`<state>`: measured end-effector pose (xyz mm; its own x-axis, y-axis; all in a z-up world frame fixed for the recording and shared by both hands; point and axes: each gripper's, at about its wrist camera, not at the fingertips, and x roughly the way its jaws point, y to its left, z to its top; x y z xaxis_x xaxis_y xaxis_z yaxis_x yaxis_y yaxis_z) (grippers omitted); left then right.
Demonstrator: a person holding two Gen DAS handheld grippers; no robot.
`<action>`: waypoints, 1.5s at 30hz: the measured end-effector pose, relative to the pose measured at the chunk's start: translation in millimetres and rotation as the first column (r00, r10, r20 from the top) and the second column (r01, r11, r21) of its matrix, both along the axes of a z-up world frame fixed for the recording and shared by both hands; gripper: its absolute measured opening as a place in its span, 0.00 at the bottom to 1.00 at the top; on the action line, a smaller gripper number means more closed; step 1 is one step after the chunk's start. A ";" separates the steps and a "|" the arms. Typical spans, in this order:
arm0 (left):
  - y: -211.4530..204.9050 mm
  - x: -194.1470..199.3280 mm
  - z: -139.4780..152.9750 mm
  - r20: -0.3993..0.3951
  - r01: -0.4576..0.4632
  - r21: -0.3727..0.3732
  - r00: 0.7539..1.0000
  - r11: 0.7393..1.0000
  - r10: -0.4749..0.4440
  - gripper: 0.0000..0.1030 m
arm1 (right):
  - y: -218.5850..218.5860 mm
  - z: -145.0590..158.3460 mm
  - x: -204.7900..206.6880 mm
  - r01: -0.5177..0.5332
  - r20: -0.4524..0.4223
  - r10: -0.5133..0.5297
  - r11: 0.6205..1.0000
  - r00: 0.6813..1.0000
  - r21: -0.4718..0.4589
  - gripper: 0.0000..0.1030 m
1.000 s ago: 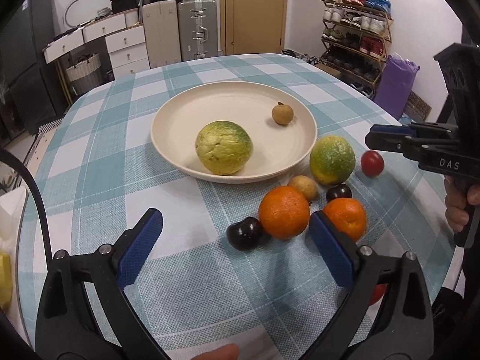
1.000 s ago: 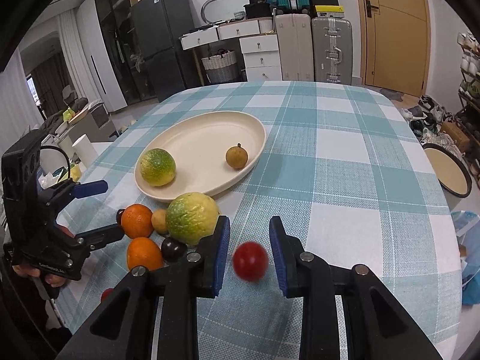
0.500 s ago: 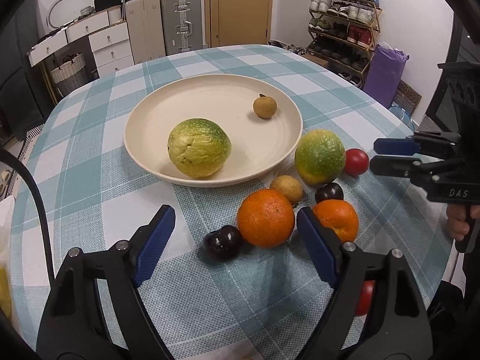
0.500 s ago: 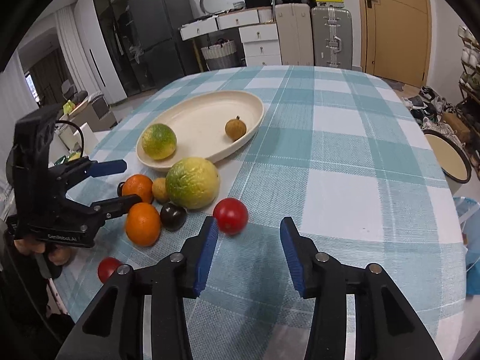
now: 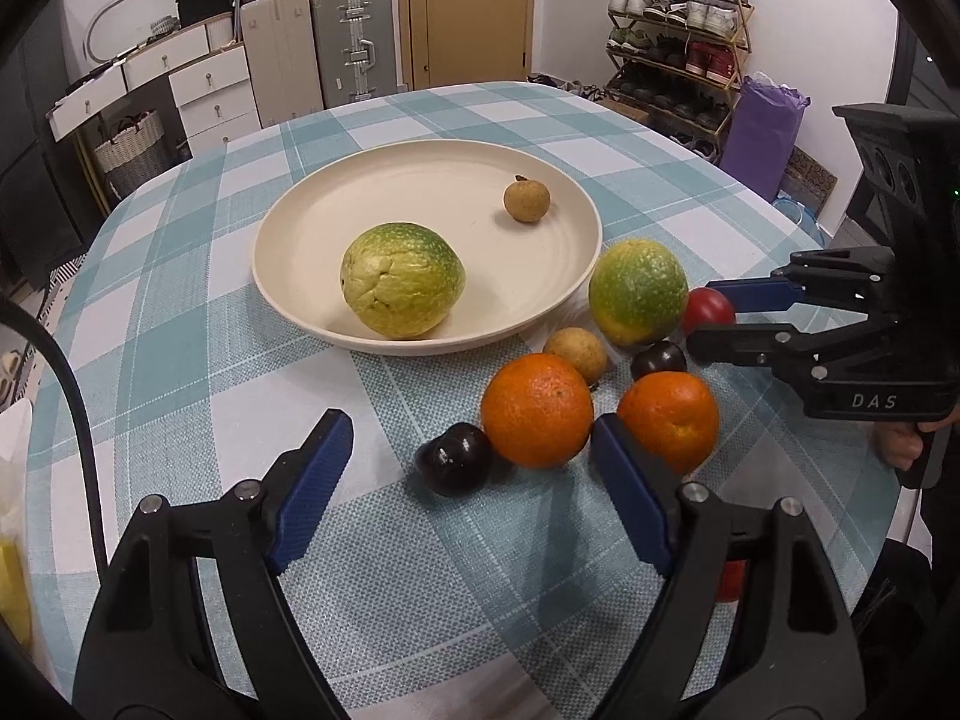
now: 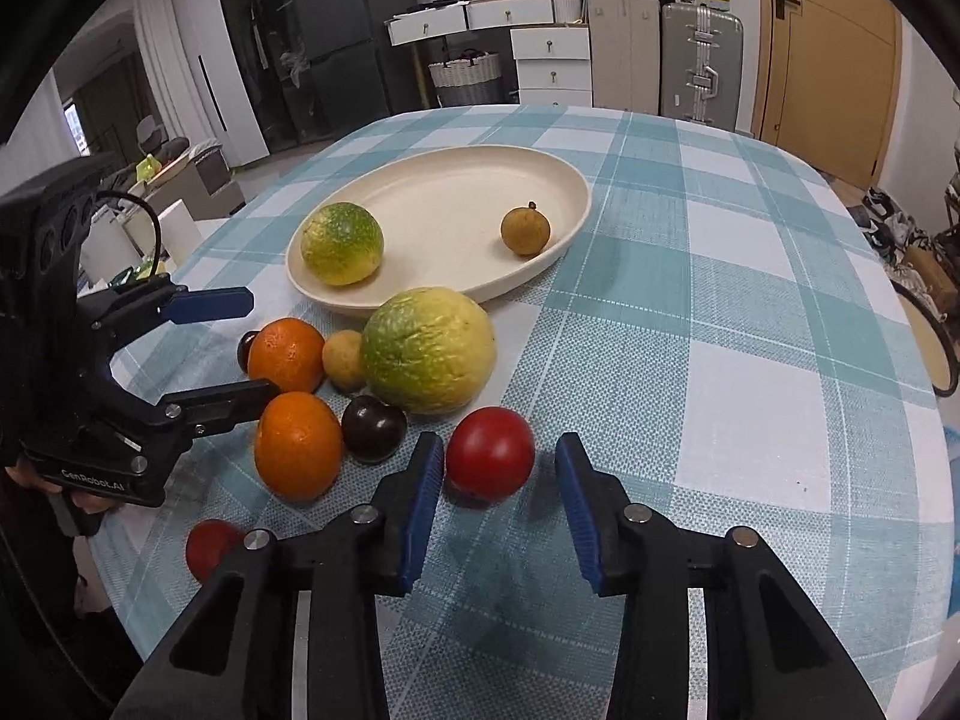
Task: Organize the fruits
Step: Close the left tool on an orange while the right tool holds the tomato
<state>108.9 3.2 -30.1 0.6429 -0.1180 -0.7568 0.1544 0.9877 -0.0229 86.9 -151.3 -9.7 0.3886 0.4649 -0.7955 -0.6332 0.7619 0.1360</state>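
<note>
My right gripper (image 6: 499, 507) has its blue pads closing around a smooth red tomato (image 6: 489, 452) on the checked tablecloth (image 6: 720, 360); the tomato sits between the jaws, near the left pad, but I can't see either pad pressing it yet. My left gripper (image 5: 468, 489) stands wide with nothing held, a glossy dark plum (image 5: 454, 459) and a pebbly orange (image 5: 536, 410) just ahead of its tips. The cream oval plate (image 5: 288, 276) carries a bumpy green-yellow citrus (image 5: 401, 280) and a small brown longan (image 5: 526, 198). A second green citrus (image 5: 637, 291) rests just beside the plate's rim.
</note>
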 end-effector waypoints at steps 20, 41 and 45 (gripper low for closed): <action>-18.5 5.8 -1.6 -0.001 0.098 0.009 0.995 0.995 -0.098 0.52 | -5.2 10.2 -4.0 0.005 0.009 -0.005 0.999 1.000 0.048 0.28; -30.0 10.7 5.1 -0.014 0.183 0.013 0.983 0.983 -0.182 0.35 | -9.8 13.1 -2.3 0.017 0.015 -0.018 0.999 1.000 0.051 0.28; -26.3 6.9 7.7 0.005 0.177 -0.013 0.984 0.984 -0.177 0.34 | -11.8 14.0 -1.1 0.024 0.017 -0.025 0.998 1.000 0.054 0.28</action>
<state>115.8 -23.1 -22.5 0.6141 -0.2403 -0.7517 0.3269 0.9444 -0.0348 85.7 -163.1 4.2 0.4137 0.4974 -0.7625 -0.6172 0.7690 0.1667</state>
